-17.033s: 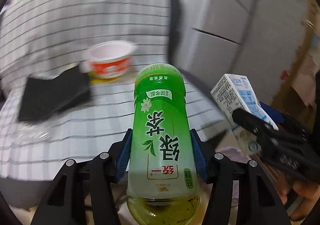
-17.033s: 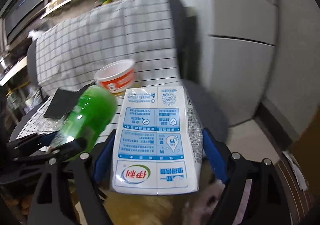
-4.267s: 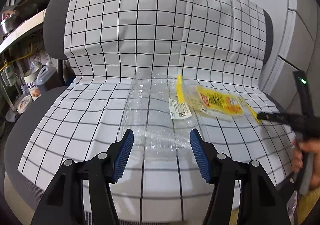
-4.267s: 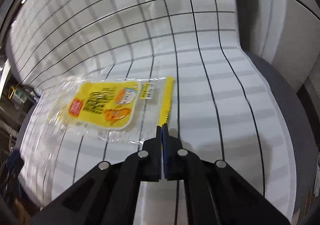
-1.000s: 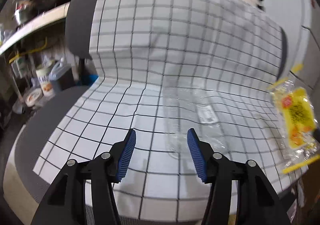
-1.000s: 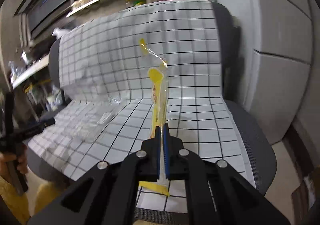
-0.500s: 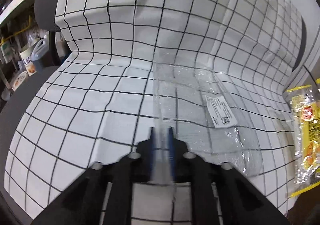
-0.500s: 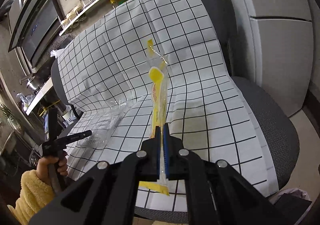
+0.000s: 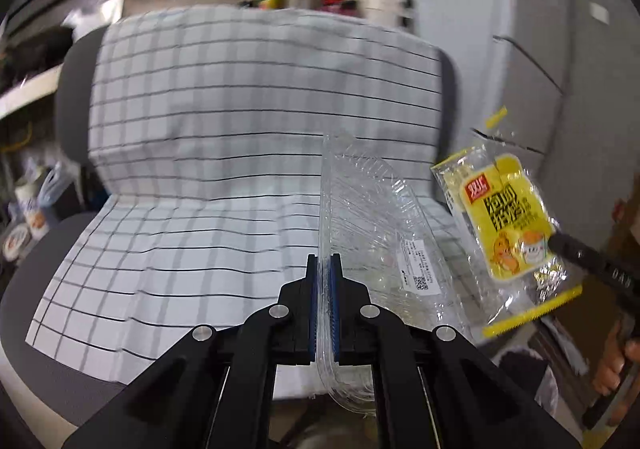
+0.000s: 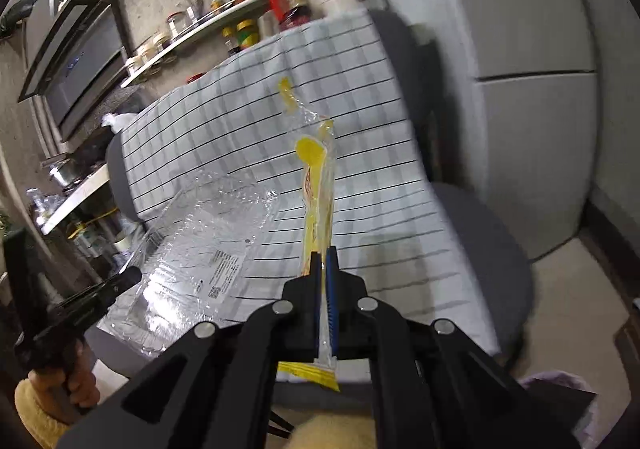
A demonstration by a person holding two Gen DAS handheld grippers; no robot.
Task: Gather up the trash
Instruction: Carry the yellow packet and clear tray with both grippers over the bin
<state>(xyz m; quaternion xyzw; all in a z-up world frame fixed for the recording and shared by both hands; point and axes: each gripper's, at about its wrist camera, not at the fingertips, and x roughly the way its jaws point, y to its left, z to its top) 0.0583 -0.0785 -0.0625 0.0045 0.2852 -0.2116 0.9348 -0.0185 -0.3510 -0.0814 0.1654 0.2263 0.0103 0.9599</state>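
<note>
Both tools are loaded and up off the seat. The left gripper [image 9: 325, 269] has its blue-padded jaws pinched right down on the edge of a clear, crinkled plastic clamshell tray [image 9: 372, 225], which stands on edge between them and fans out to the right, its white printed label facing up. The right gripper [image 10: 323, 261] is clamped just as tight on the lower end of a yellow-printed clear plastic snack wrapper [image 10: 316, 193], seen edge-on and sticking straight up and away from the fingers.

Behind both pieces sits the grey office chair draped in a white black-checked cloth [image 9: 224, 169]; from these views no other litter shows on the seat, though motion blur smears the far part, so that is only a fair guess.

So the picking-up step looks finished for these two items, and the carry to the bin is the step in hand. At the near right corner of the right wrist view there is a pale lilac rim [image 10: 560, 385], probably a bin liner, low beside the chair. The next move calls for swinging both loads over to that spot and opening the jaws one at a time. The tray is wide and springy and the wrapper is feather-light, so both want to be well over the opening before release.
</note>
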